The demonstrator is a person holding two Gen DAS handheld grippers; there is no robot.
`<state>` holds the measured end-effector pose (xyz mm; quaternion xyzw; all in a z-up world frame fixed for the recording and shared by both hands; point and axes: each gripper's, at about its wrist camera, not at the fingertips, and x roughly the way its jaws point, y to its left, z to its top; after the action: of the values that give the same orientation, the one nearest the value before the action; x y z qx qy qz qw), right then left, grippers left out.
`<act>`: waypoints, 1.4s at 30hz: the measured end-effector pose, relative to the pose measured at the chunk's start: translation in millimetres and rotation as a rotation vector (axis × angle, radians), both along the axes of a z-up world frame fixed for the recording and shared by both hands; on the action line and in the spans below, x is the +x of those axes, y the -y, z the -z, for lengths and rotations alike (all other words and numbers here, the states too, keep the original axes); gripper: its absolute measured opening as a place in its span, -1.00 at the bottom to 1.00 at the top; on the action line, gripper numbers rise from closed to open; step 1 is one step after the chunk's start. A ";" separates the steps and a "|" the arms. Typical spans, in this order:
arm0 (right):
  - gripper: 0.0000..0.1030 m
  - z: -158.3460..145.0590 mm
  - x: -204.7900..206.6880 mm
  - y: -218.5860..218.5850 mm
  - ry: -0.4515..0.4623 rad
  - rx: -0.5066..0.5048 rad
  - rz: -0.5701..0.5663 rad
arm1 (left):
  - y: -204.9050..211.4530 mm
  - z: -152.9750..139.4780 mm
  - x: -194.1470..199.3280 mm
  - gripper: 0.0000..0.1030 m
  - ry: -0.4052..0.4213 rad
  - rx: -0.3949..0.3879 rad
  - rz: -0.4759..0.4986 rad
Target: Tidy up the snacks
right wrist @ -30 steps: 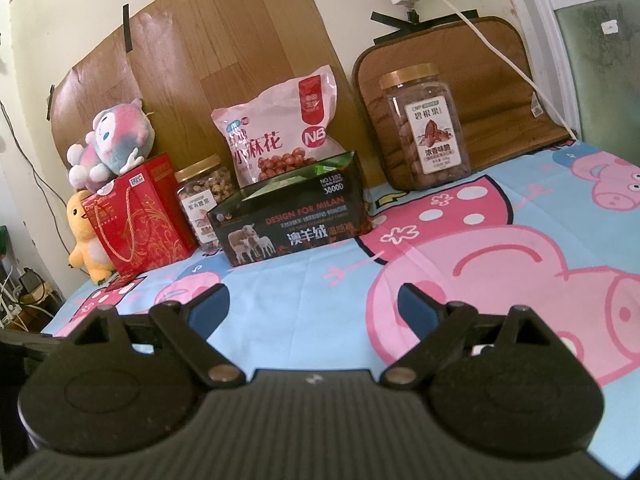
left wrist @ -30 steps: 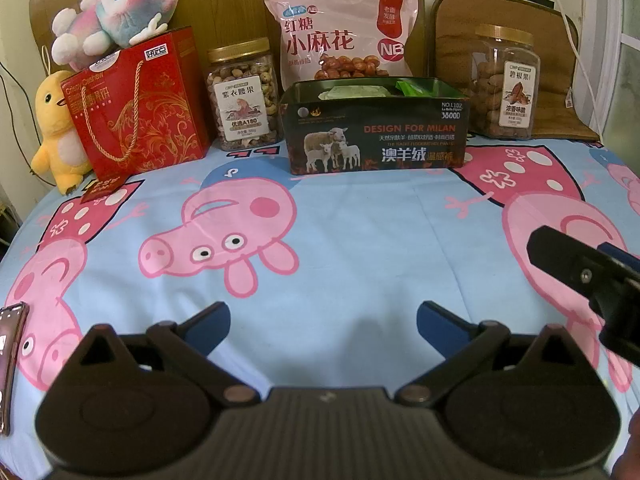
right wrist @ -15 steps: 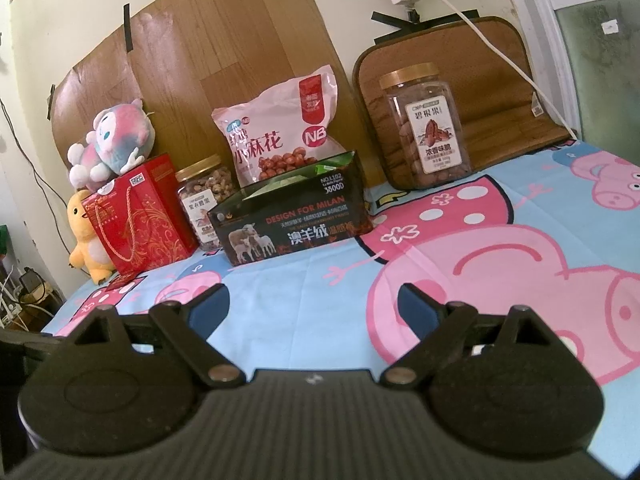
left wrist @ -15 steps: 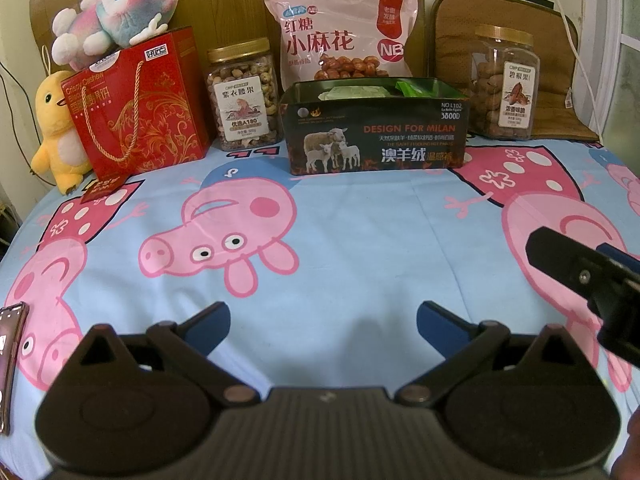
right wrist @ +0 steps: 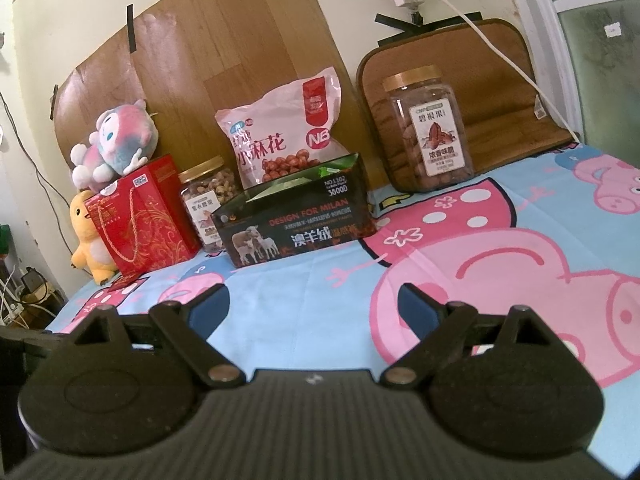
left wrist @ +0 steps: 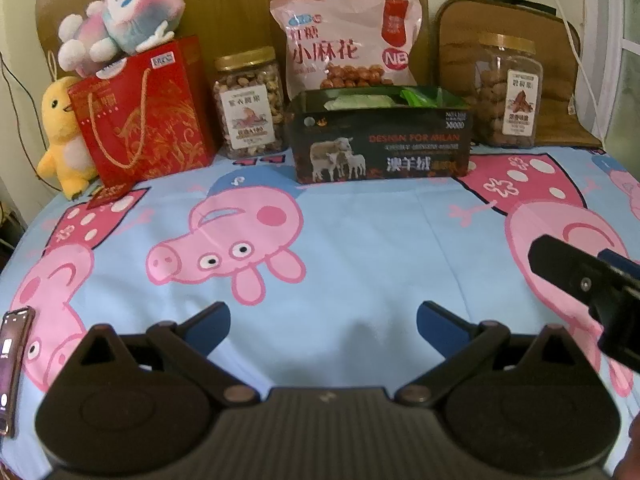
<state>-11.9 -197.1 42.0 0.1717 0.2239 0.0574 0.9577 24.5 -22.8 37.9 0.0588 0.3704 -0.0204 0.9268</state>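
- Snacks line the back of the sheet: a glossy pink bag stands behind the dark box.
- A clear gold-lidded nut jar is left of the box, a pecan jar to its right.
- Green packets poke out of the box's open top.
- My left claw is spread wide, holding nothing.
- My right claw is spread too, empty.
- Only the left view catches a phone at the sheet's edge.
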 end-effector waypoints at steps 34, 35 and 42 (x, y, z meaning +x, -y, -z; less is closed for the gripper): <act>0.81 -5.8 1.6 -2.6 0.003 -0.015 -0.024 | -12.9 -10.9 -6.4 1.00 0.058 -0.003 -0.043; 0.81 -6.1 2.1 -2.2 0.004 -0.015 -0.023 | -12.9 -10.8 -6.2 1.00 0.056 -0.006 -0.041; 0.81 -5.0 1.9 -0.5 0.005 -0.014 -0.022 | -10.5 -7.7 -5.4 1.00 0.045 0.004 -0.031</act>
<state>-10.0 -196.6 47.0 0.1622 0.2240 0.0669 0.9587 19.1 -12.4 45.6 0.0555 0.3501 -0.0042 0.9351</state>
